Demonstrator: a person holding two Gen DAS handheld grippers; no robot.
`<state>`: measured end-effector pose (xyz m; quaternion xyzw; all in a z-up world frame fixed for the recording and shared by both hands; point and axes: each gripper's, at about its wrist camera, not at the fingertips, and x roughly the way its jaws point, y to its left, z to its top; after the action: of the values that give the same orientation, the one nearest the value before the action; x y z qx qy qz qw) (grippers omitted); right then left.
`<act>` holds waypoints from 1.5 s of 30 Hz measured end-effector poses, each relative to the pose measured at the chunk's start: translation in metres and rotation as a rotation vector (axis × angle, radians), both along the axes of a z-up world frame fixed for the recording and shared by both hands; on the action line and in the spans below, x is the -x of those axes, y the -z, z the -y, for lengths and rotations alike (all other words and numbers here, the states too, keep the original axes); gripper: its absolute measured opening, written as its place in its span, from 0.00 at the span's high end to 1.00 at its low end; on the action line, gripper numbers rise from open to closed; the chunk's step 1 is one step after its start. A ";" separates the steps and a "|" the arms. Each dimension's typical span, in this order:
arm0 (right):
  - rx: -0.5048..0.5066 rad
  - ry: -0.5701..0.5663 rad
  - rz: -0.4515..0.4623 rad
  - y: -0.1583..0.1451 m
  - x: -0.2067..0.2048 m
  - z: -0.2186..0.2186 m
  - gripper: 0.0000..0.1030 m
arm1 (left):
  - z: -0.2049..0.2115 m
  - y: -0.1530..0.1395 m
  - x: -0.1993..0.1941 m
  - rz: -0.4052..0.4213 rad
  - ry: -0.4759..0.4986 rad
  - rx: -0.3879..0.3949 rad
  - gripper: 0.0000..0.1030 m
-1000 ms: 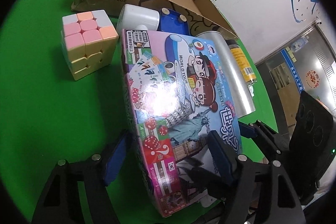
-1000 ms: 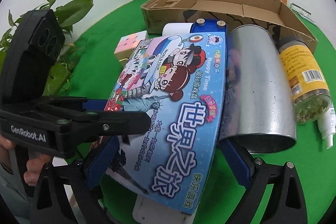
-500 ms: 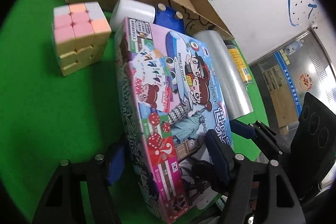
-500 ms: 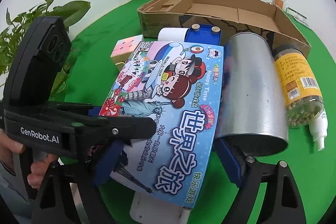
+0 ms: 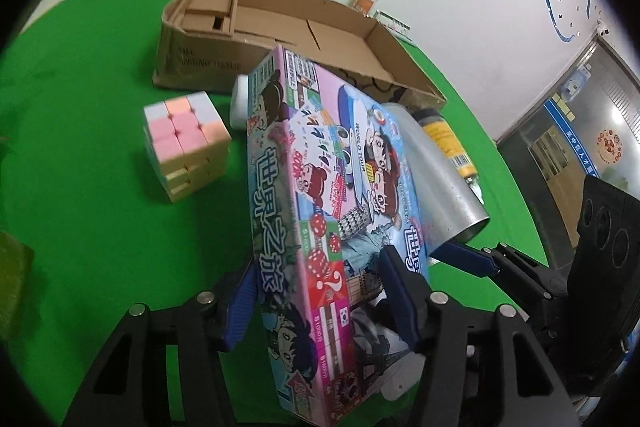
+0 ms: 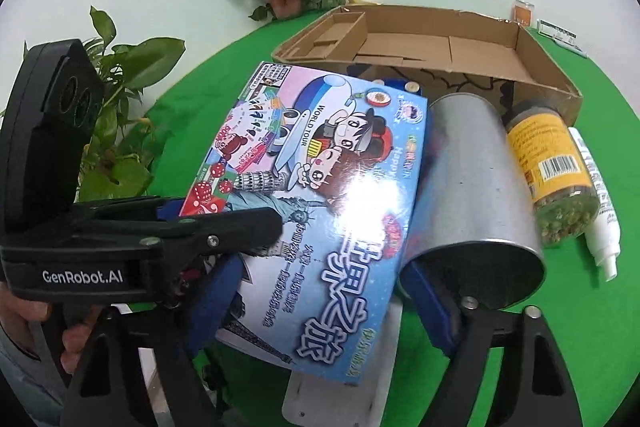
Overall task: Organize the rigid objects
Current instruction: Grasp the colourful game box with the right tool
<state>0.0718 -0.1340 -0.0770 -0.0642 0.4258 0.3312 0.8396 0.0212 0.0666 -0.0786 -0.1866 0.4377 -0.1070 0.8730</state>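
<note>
The game box (image 5: 320, 195) now stands tilted in the frame's centre, its far end lifted higher than one second ago, so the cardboard tray (image 5: 280, 27) behind shows more. The left gripper (image 5: 316, 291) and right gripper (image 6: 320, 291) are closing, each with the box between its jaws. The silver can (image 6: 476, 187) lies just beside the box on the right.

The game box (image 5: 320, 211) covers most of the white container (image 5: 239, 103) behind it, only a rounded edge peeking out. A blue block (image 6: 394, 83) behind the box shows just its top. The white slab (image 6: 340, 403) under the box runs off the bottom edge.
</note>
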 end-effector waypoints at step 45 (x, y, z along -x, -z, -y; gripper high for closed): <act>0.054 -0.067 -0.264 0.026 -0.044 -0.022 0.17 | -0.044 0.041 -0.021 -0.077 0.044 0.215 0.49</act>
<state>0.1155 -0.1121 -0.1025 -0.0568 0.5388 0.3532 0.7627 0.0419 0.1104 -0.1201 -0.2736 0.4610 -0.1654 0.8278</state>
